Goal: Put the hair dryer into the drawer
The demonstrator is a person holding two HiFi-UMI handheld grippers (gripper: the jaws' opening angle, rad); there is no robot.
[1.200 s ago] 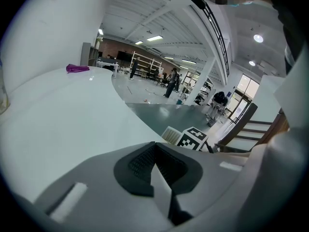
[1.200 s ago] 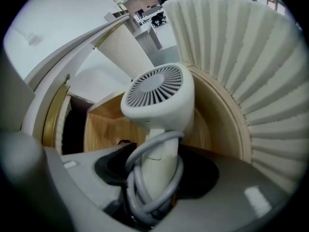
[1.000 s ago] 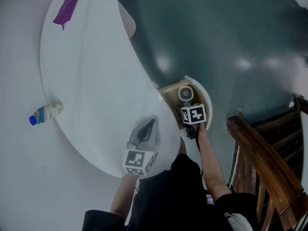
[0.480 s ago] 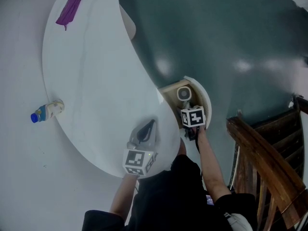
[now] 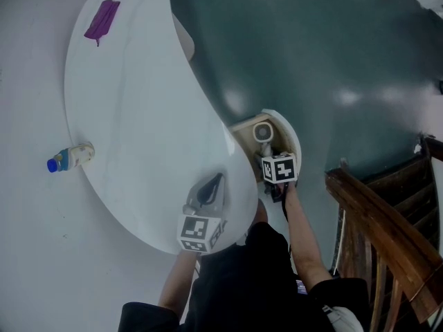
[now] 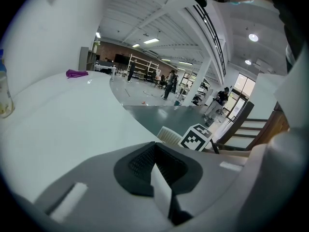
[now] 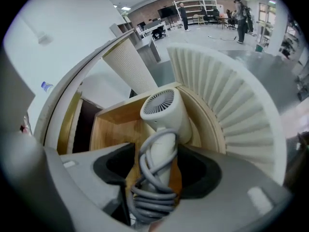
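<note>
The white hair dryer (image 5: 262, 131) lies in the open wooden drawer (image 5: 241, 133) at the round table's right side, fan grille up, with its grey cord wound round the handle. In the right gripper view the hair dryer (image 7: 164, 110) rests on the drawer's wood floor (image 7: 108, 129). My right gripper (image 7: 159, 170) straddles the handle and looks open, with a little wood showing beside the handle. From the head, the right gripper (image 5: 270, 152) sits just nearer me than the dryer. My left gripper (image 5: 216, 180) rests shut over the tabletop; in its own view the left gripper (image 6: 161, 178) holds nothing.
The white table (image 5: 138, 116) carries a purple cloth (image 5: 102, 19) at its far end and a lying bottle (image 5: 69, 158) at its left edge. The drawer's fluted white front (image 7: 231, 95) curves to the right. A wooden stair rail (image 5: 381, 227) stands at the right.
My right gripper has drawn back a little toward me from the hair dryer, which stays in the drawer. The left gripper has not moved. The head view shifted slightly.
</note>
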